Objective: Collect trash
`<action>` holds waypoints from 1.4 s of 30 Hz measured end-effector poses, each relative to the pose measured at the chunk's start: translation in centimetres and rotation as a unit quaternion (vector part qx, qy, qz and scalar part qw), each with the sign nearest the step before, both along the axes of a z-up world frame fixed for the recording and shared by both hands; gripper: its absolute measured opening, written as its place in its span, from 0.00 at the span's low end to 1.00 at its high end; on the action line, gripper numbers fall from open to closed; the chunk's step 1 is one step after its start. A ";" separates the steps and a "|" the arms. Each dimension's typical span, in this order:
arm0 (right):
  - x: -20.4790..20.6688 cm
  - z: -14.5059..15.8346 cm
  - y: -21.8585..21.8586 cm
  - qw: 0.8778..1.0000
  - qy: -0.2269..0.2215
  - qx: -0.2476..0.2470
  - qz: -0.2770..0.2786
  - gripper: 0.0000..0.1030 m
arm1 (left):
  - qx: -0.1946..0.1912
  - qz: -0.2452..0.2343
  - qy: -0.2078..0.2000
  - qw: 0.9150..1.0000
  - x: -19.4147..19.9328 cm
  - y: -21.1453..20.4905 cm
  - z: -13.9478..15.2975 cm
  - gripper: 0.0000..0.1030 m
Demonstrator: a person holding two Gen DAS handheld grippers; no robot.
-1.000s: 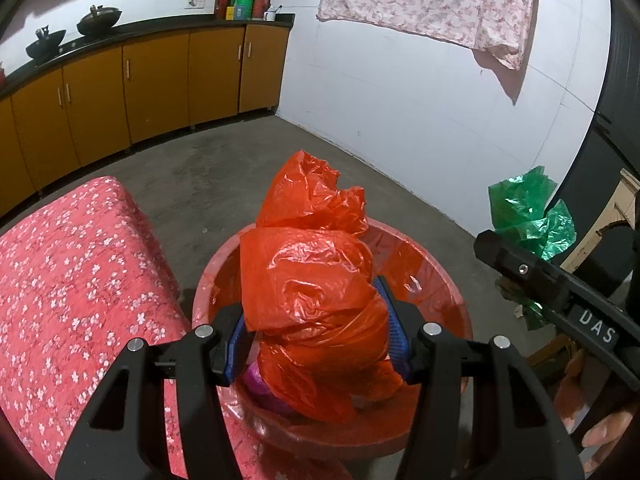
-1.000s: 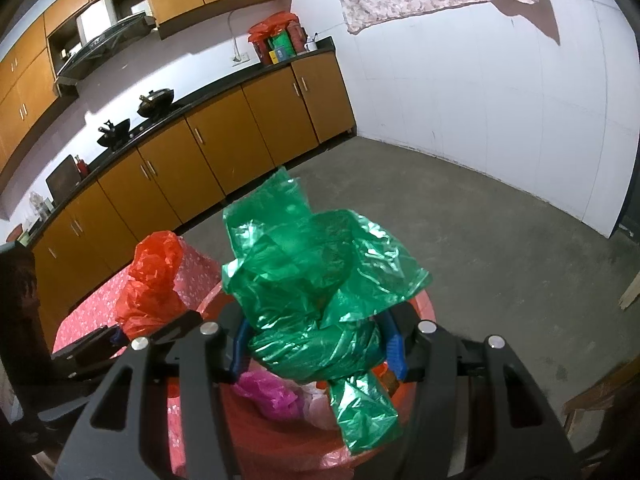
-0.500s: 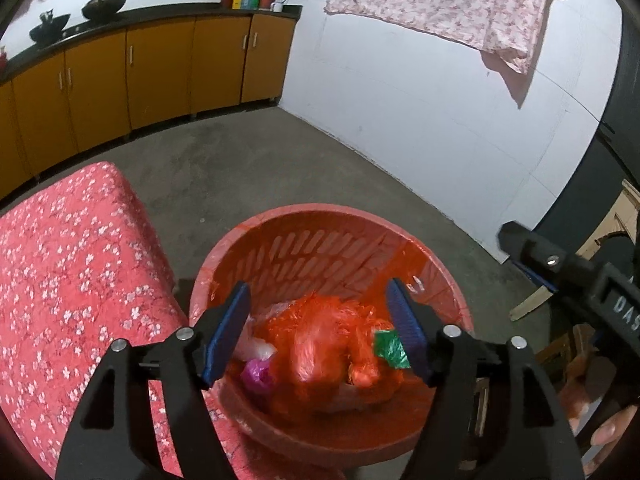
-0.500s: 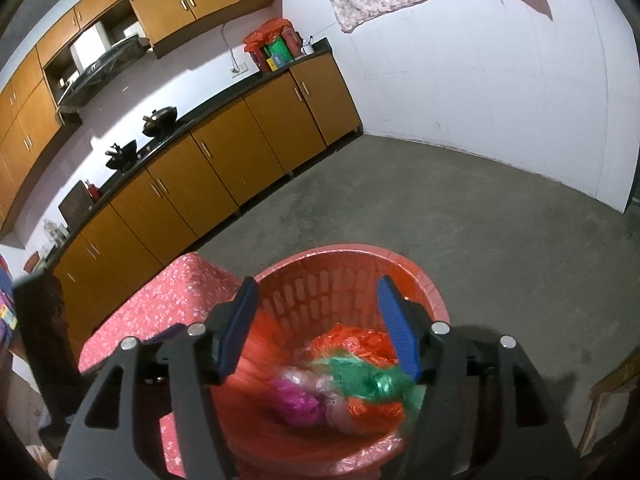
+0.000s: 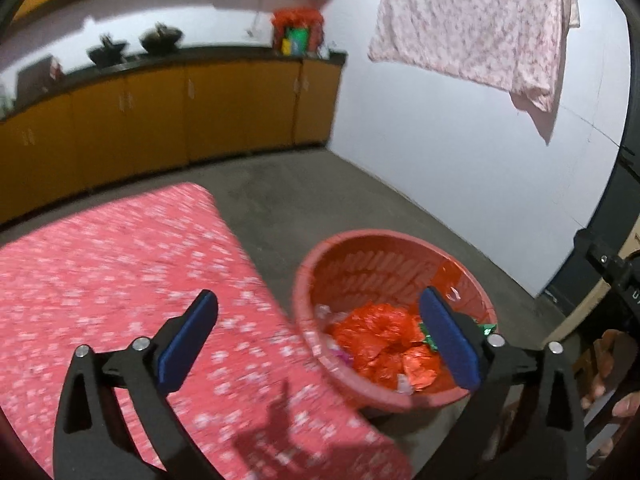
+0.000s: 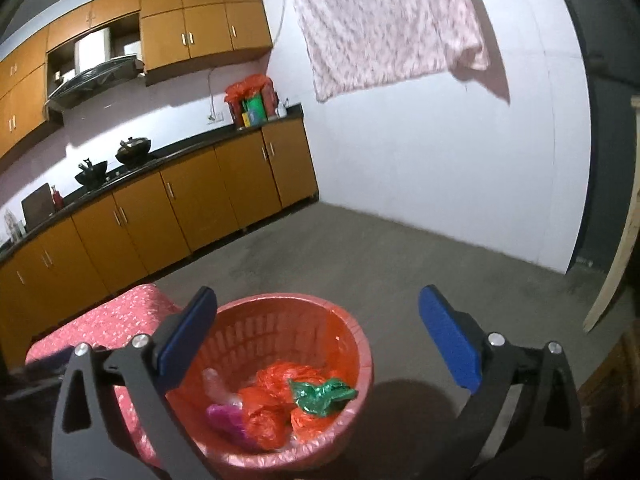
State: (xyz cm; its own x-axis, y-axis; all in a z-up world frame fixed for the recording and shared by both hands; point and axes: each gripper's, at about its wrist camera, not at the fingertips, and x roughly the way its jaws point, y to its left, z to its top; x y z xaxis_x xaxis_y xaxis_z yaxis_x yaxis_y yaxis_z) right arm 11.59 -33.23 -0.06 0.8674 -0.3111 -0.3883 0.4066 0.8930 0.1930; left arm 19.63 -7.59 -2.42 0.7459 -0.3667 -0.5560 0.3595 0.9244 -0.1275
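Note:
A round red plastic basket (image 5: 352, 256) (image 6: 344, 320) stands on the floor beside a low table. Inside lie a crumpled orange-red bag (image 5: 380, 344) (image 6: 276, 396), a green bag (image 6: 322, 394) whose edge peeks out (image 5: 486, 328), and a pink scrap (image 6: 226, 420). My left gripper (image 5: 316, 336) hovers above the table edge and the basket, jaws opening wide, nothing between them. My right gripper (image 6: 318, 336) hangs over the basket's right side, jaws also opening, empty. Part of the right gripper (image 5: 616, 276) and a hand (image 5: 616, 388) show at the left wrist view's right edge.
The low table wears a red flowered cloth (image 5: 120, 280) (image 6: 116, 320) left of the basket. Orange cabinets (image 6: 180, 208) with pots line the far wall. A pink cloth (image 6: 384, 24) hangs on the white wall. Bare concrete floor (image 6: 400, 264) lies beyond. A wooden plank (image 6: 616, 272) leans at right.
Both grippers let go of their bags, the orange-red one from the left and the green one from the right; both bags fell into the basket. The jaws spread wide and both grippers drew back and up.

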 end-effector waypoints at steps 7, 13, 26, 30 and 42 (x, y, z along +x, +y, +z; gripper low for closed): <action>-4.6 1.3 4.9 0.998 -0.003 -0.052 0.022 0.96 | 0.032 0.061 -0.078 0.995 -7.0 4.4 2.3 0.98; -7.5 1.1 9.3 0.995 0.024 -0.063 0.074 0.96 | 0.056 0.103 -0.089 0.989 -10.9 6.7 2.3 0.98; -12.1 0.3 16.7 0.983 0.035 -0.104 0.147 0.96 | 0.054 0.159 -0.097 0.981 -17.1 10.8 1.2 0.98; -12.9 0.3 17.4 0.983 0.030 -0.107 0.148 0.96 | 0.051 0.169 -0.107 0.978 -18.4 11.7 1.2 0.98; -14.6 0.7 18.1 0.985 0.017 -0.103 0.141 0.96 | 0.049 0.174 -0.118 0.977 -20.1 12.2 0.9 0.98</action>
State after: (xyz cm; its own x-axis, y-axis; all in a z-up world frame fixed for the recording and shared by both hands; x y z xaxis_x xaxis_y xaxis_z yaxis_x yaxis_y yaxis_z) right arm -2.96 -15.15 0.63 0.9181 -0.1349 -0.3726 0.1401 0.9900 -0.0133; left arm -0.50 4.60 -1.55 0.9273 -0.0224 -0.3738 0.0306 0.9994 0.0160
